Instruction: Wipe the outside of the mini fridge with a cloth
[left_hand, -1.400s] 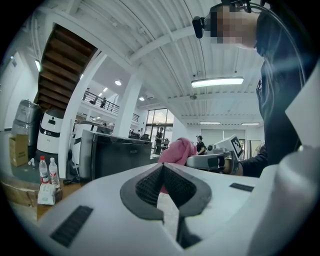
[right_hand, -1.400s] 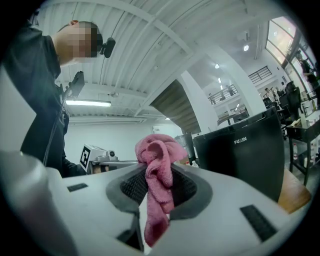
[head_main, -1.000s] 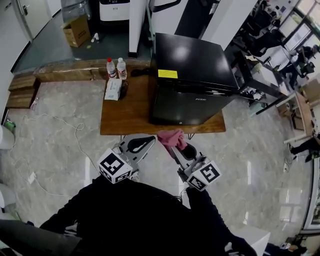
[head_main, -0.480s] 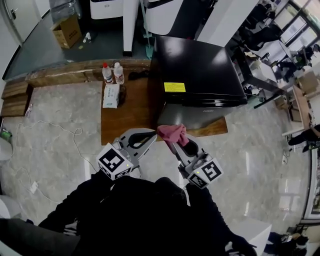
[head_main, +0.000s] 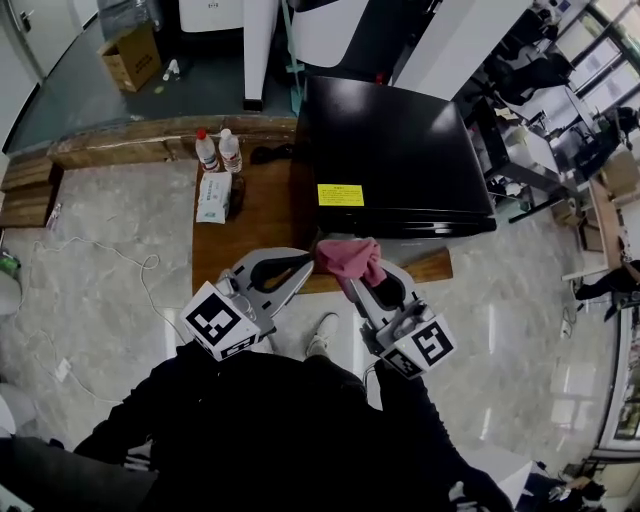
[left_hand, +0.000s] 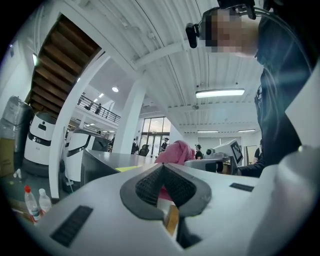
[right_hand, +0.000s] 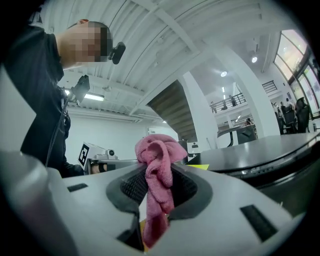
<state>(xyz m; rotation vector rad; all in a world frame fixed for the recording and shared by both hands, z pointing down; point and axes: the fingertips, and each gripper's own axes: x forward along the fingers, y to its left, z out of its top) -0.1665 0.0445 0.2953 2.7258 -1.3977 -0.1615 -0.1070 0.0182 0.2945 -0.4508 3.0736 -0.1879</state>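
The black mini fridge (head_main: 395, 140) stands on a wooden table (head_main: 240, 225), seen from above, with a yellow sticker (head_main: 341, 195) near its front edge. A pink cloth (head_main: 347, 260) hangs bunched between the jaws of my right gripper (head_main: 355, 275), which is shut on it just in front of the fridge's front top edge. In the right gripper view the cloth (right_hand: 157, 170) drapes down between the pads, with the fridge top (right_hand: 260, 150) to the right. My left gripper (head_main: 303, 265) is shut and holds nothing, close to the left of the cloth (left_hand: 175, 151).
Two water bottles (head_main: 217, 150) and a tissue pack (head_main: 212, 197) sit on the table left of the fridge. A cardboard box (head_main: 133, 57) lies on the floor behind. A white cable (head_main: 110, 255) runs over the marble floor at left. Desks and chairs crowd the right.
Both grippers have moved forward and up toward the fridge. The pink cloth now sits at the fridge's front top edge, and the fridge front has dropped out of sight.
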